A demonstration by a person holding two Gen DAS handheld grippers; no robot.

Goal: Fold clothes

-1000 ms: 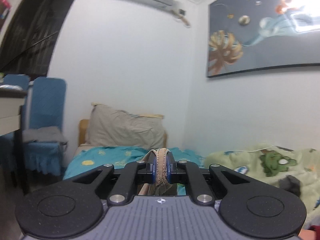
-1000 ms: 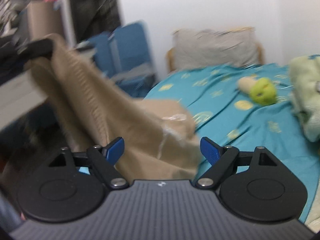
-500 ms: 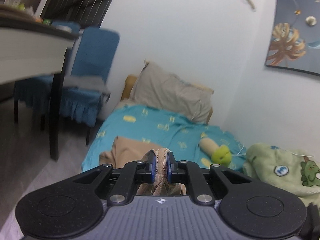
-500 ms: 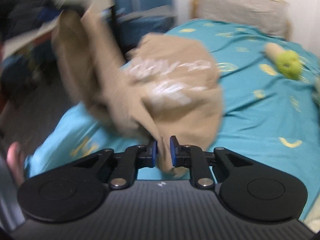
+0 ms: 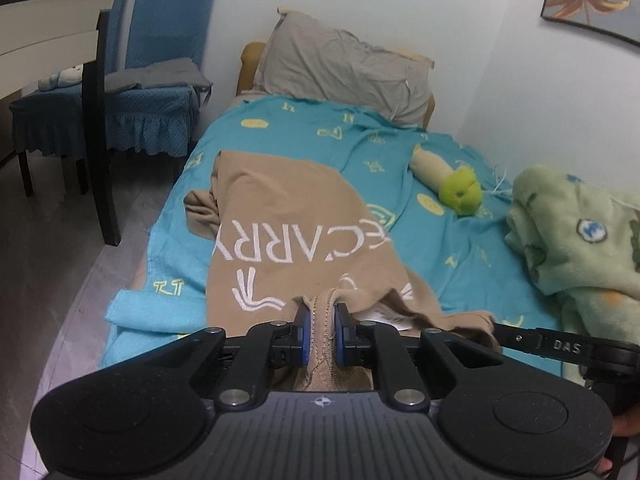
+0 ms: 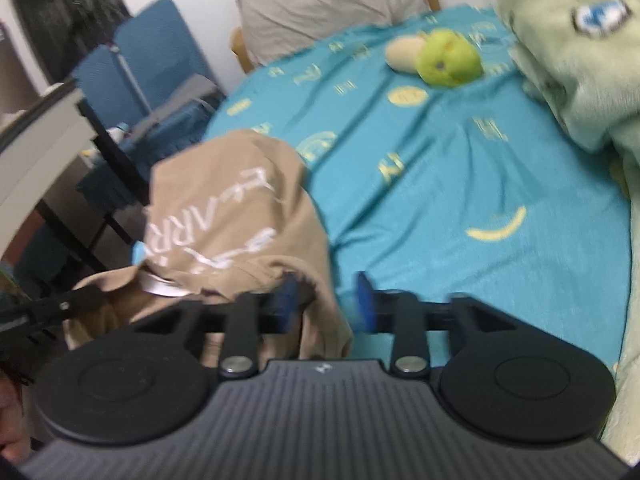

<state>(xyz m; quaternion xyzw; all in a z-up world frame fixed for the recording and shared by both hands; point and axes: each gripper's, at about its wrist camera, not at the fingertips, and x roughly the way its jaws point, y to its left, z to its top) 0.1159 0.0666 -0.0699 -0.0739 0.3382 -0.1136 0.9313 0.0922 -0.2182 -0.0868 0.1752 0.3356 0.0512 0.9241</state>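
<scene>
1. The tan T-shirt [image 5: 288, 216] lies spread along the near left part of the bed [image 5: 460, 264], printed side up, its white lettering running across the chest. Laid out like this, the body is flat enough to fold. One sleeve is bunched at the far left edge.

2. The left tool [image 5: 320, 330] is pinching the ribbed collar of the shirt, its blue pads pressed against the fabric on both sides. Holding the neckline probably lets the person pull the cloth taut and set it straight on the sheet.

3. The right tool [image 6: 326, 300] has just been opening; its jaws now stand spread. The shirt's edge lies by the left pad, but the pads do not press on it, though blur makes the contact hard to read. It looks like a release after laying that side down.

4. A green plush toy [image 5: 460, 192] and a pale green blanket [image 5: 576, 236] sit well apart from the shirt, to the right, so the folding area is free of them.

5. The grey pillow [image 5: 344, 68] rests at the head of the bed, a blue chair [image 5: 120, 92] beside it.
</scene>
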